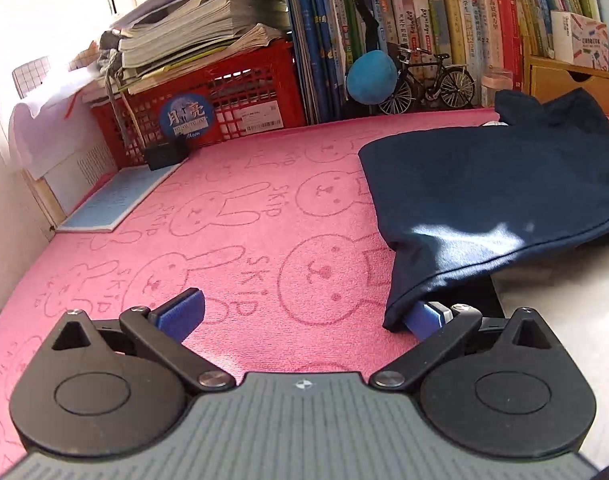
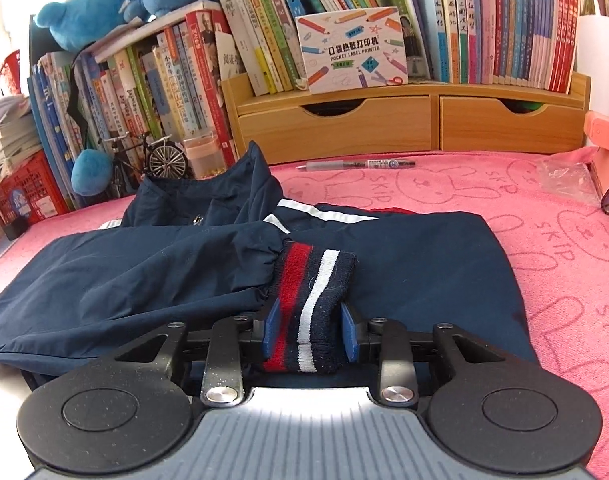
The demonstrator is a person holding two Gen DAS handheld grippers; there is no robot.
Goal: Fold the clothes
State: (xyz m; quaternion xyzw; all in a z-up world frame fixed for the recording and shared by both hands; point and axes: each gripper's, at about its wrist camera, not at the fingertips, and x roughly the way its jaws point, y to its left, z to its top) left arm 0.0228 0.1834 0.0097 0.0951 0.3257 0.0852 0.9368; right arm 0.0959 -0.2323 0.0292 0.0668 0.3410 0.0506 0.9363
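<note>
A navy jacket (image 2: 404, 256) with white and red stripes lies on the pink bunny-print cloth (image 2: 544, 240). One sleeve is folded across its body, and the striped knit cuff (image 2: 308, 296) sits between the blue pads of my right gripper (image 2: 310, 332), which is shut on it. In the left wrist view the jacket (image 1: 484, 184) lies at the right, its lower edge draped over the right finger (image 1: 428, 316) of my left gripper (image 1: 304, 312). That gripper is wide open, low over the cloth (image 1: 244, 240), and its left finger (image 1: 180, 312) is bare.
Rows of books (image 2: 504, 20), a wooden drawer unit (image 2: 384, 120), a toy bicycle (image 2: 152, 160) and a pen (image 2: 356, 165) line the back. A red crate (image 1: 208, 104) under stacked papers and a blue booklet (image 1: 116, 200) sit at the left.
</note>
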